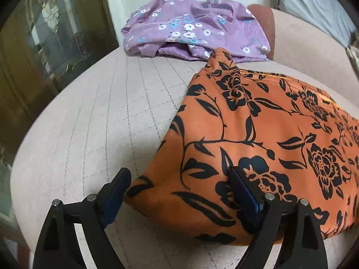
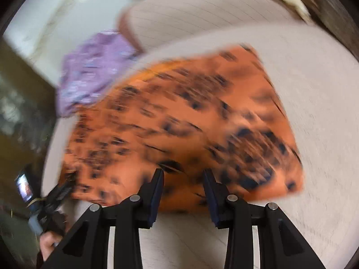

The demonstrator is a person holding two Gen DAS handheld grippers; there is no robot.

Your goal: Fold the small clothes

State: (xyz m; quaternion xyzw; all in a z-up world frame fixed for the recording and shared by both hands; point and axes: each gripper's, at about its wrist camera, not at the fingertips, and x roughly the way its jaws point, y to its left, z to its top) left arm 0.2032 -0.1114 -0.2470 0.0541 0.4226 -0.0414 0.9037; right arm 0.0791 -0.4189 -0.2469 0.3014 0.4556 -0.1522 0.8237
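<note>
The orange floral cloth (image 1: 258, 148) lies folded on the beige quilted cushion (image 1: 89, 134). My left gripper (image 1: 179, 183) stands wide open over its near corner. My right gripper (image 2: 182, 174) is half open above its near edge. Behind the orange cloth lies a purple garment (image 1: 193, 29).

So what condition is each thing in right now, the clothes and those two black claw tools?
Orange flowered cloth: spread fairly flat on the padded surface, one near corner between the left gripper's fingers.
Purple flowered cloth: crumpled in a heap at the far end, not folded.
Left gripper: open, fingers wide apart astride the orange corner.
Right gripper: open, at the orange cloth's near edge; the picture is blurred.
Padded surface: covered partly by both cloths.
</note>
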